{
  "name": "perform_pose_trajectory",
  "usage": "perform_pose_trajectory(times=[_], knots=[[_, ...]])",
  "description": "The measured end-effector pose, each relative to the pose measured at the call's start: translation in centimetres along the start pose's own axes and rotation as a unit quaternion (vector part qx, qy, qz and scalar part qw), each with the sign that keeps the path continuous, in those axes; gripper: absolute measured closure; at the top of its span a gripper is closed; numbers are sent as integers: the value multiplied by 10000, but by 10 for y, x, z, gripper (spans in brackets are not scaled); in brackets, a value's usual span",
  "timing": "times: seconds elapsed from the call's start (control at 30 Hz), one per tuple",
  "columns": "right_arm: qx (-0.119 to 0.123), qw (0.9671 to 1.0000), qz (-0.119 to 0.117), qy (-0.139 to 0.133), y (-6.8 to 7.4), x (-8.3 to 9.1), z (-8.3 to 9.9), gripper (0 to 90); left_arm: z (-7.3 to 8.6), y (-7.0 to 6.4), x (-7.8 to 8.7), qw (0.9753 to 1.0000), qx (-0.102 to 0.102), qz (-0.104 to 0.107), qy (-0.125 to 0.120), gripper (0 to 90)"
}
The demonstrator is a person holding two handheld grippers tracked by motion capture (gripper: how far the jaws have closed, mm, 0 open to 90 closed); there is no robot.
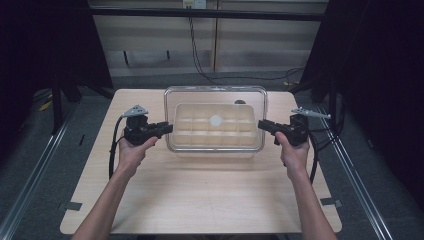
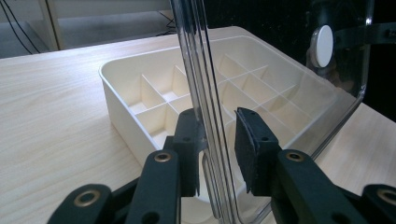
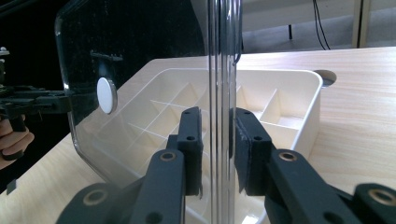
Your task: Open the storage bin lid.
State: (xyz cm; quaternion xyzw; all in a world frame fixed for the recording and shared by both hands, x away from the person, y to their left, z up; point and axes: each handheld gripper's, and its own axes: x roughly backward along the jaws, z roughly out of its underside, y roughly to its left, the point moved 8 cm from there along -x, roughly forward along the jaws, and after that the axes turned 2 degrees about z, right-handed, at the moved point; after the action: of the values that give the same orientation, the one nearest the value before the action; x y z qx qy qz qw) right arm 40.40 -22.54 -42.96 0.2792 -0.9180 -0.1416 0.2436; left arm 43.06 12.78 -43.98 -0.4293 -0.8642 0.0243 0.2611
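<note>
A clear plastic lid (image 1: 215, 90) with a white round knob (image 1: 215, 120) hangs level over a cream tray (image 1: 215, 145) split into several empty compartments. My left gripper (image 1: 169, 128) is shut on the lid's left edge and my right gripper (image 1: 261, 125) is shut on its right edge. In the left gripper view the jaws (image 2: 219, 140) straddle the lid's thick rim (image 2: 191, 37), with the tray (image 2: 116, 93) beyond and the knob (image 2: 322, 45) far off. In the right gripper view the gripper (image 3: 217, 135) clamps the rim (image 3: 224, 46) above the tray (image 3: 308, 107).
The tray sits at the back middle of a light wooden table (image 1: 200, 200). A round hole (image 3: 327, 77) lies in the tabletop behind the tray. Black curtains flank both sides, and a cable (image 1: 200, 60) hangs down the back wall.
</note>
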Motion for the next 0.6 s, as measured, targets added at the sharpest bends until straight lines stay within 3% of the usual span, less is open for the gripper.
perform_pose_trajectory(times=[0.6], knots=[[106, 9999, -94, 29, 12, 5, 7, 745, 6, -7, 17, 9999, -118, -70, -25, 728]])
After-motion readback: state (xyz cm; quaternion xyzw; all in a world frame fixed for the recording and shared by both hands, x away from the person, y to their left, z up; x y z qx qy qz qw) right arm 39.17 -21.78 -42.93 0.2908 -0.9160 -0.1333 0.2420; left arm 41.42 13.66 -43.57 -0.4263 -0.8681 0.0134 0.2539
